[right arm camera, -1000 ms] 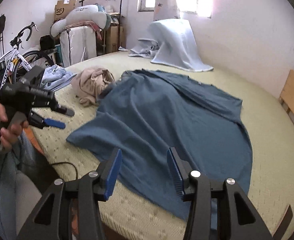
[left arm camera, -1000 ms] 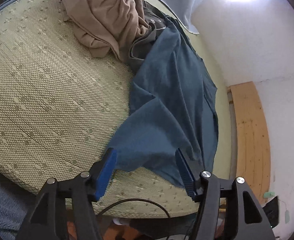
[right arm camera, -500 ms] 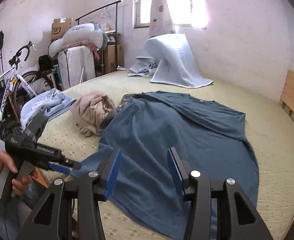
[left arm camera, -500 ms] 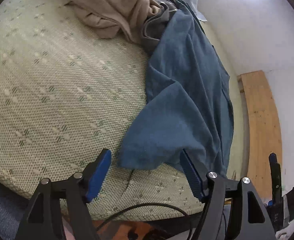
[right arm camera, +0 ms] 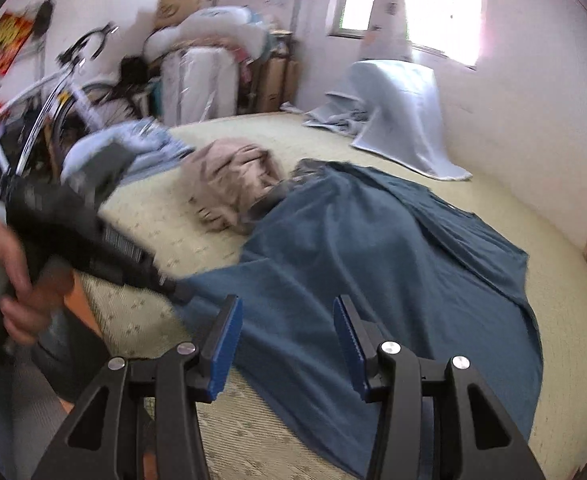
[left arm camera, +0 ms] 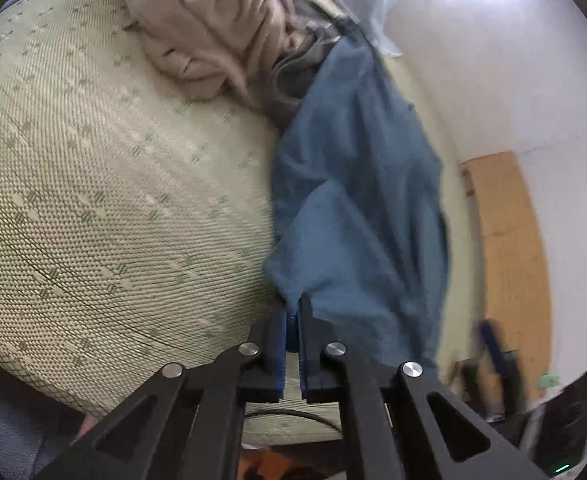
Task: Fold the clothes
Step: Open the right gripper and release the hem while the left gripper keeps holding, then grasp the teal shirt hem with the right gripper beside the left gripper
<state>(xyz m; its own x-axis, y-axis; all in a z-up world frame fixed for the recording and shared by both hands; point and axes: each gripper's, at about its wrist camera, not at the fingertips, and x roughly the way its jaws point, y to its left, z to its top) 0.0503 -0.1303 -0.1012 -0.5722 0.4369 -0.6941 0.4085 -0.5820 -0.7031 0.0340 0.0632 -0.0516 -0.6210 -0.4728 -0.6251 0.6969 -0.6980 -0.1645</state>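
Now the blue shirt lies spread over the woven mat of the bed, its near corner at the mat's front edge; that corner is pinched in my left gripper, whose jaws stood wide on either side of the hem a moment ago and have just been closing, so that they are now clenched on the cloth with a little fold of blue rising between the pads; in my right-hand view the same tongs reach the corner from the left, held in my left hand. I judge this the first real hold of the fold; the corner can now be lifted and carried across the shirt, though nothing has been turned over yet. My right gripper has swung in lower over the near hem, and its jaws hang released, half apart, with blue cloth showing beyond them but nothing pressed between the pads; it will want a second corner before the fold can go straight. Beside the shirt's far end sits a crumpled beige garment; farther off, a pale sheet is draped below the window. As for writing, the cardboard box and the red poster are too blurred to read now, and the white label on my left tongs likewise.
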